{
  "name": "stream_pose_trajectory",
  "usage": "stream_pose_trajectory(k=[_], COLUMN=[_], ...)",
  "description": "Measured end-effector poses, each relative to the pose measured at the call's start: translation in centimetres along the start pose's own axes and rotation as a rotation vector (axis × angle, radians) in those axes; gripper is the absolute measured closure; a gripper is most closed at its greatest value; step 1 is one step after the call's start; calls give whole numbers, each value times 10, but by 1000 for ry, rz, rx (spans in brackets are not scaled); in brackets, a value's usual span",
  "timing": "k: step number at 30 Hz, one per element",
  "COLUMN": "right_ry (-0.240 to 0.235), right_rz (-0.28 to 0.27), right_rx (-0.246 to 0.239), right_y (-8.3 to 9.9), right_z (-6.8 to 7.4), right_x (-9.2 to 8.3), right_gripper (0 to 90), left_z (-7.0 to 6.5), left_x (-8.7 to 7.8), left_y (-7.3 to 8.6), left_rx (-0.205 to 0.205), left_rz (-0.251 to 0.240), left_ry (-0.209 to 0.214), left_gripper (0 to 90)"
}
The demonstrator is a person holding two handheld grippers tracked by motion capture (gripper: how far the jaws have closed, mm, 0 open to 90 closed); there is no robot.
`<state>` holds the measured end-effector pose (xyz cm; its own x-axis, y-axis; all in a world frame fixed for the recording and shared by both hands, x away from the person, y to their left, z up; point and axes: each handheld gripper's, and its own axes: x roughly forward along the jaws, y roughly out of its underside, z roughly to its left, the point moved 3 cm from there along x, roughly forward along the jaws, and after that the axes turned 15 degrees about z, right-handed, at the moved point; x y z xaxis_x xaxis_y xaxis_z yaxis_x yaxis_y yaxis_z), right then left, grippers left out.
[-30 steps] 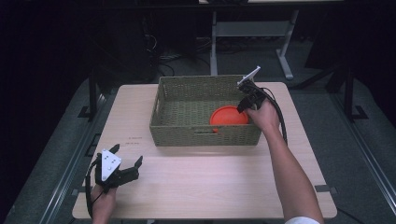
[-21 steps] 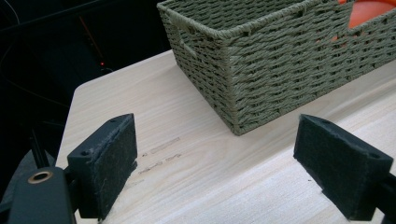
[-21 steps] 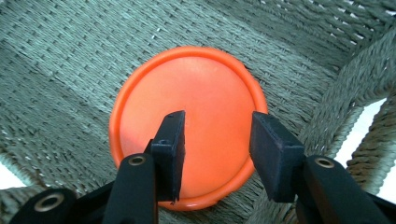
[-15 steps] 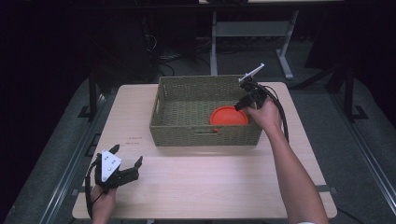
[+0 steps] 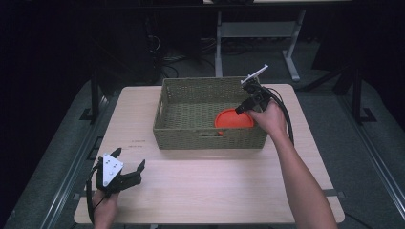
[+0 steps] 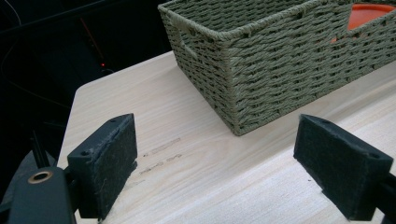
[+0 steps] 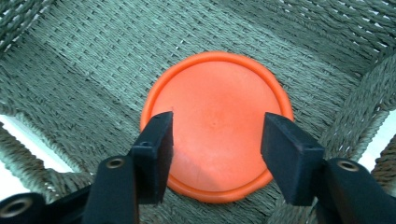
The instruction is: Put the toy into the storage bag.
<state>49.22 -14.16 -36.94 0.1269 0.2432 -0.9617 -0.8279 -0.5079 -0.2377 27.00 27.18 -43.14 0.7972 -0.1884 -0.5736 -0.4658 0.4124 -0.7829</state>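
Partly hidden in the high view, the orange disc (image 5: 233,118) lies flat on the floor of the woven basket (image 5: 181,131), toward its right end; the near wall cuts off its lower edge, and a sliver shows through the handle slot. From the right gripper view the disc (image 7: 217,123) appears nearly whole, with only its lower edge covered by the black jaws. The right gripper (image 5: 244,106) hangs over the basket's right end above the disc, its jaws apart and having just been opening, with nothing pressed between the pads. Whether the disc is a lid or a plate is hard to tell. Well apart from it, the left gripper (image 5: 128,174) rests at the near left corner of the table (image 5: 200,191), jaws spread wide on nothing. In the left gripper view the basket (image 6: 275,60) stands ahead, its wall screening all but the disc's (image 6: 369,11) top edge. Faint print on the tabletop (image 6: 159,154) is too small to read.
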Motion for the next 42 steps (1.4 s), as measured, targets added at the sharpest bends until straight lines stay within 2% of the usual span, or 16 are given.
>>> stream_pose_trajectory(k=[3,7,15,18,25,29,42], right_ry=[-15,-16,-57,-63,-73,-115,-108], right_rz=[0,-26,-58,-43,-52,-47,-74], right_rx=[-6,-20,-22,-34,-55,-72,-120], right_y=[1,5,14,17,24,28,52], right_z=[3,8,7,9,17,21,31], right_x=[-2,-7,-15,-15,-20,-23,-35], right_gripper=[405,395,339,326,292,306,291], left_z=[-1,-1,-2,-1,-1,-1,-2], left_x=[0,1,0,0,0,0,0], left_y=[-1,0,-1,-1,0,0,-1], left_rx=[10,11,8,10,8,6,8], left_rz=[0,6,-1,3,2,1,3], left_ry=[-1,2,0,0,1,-1,-1], left_gripper=[128,128,128,128,128,128,128])
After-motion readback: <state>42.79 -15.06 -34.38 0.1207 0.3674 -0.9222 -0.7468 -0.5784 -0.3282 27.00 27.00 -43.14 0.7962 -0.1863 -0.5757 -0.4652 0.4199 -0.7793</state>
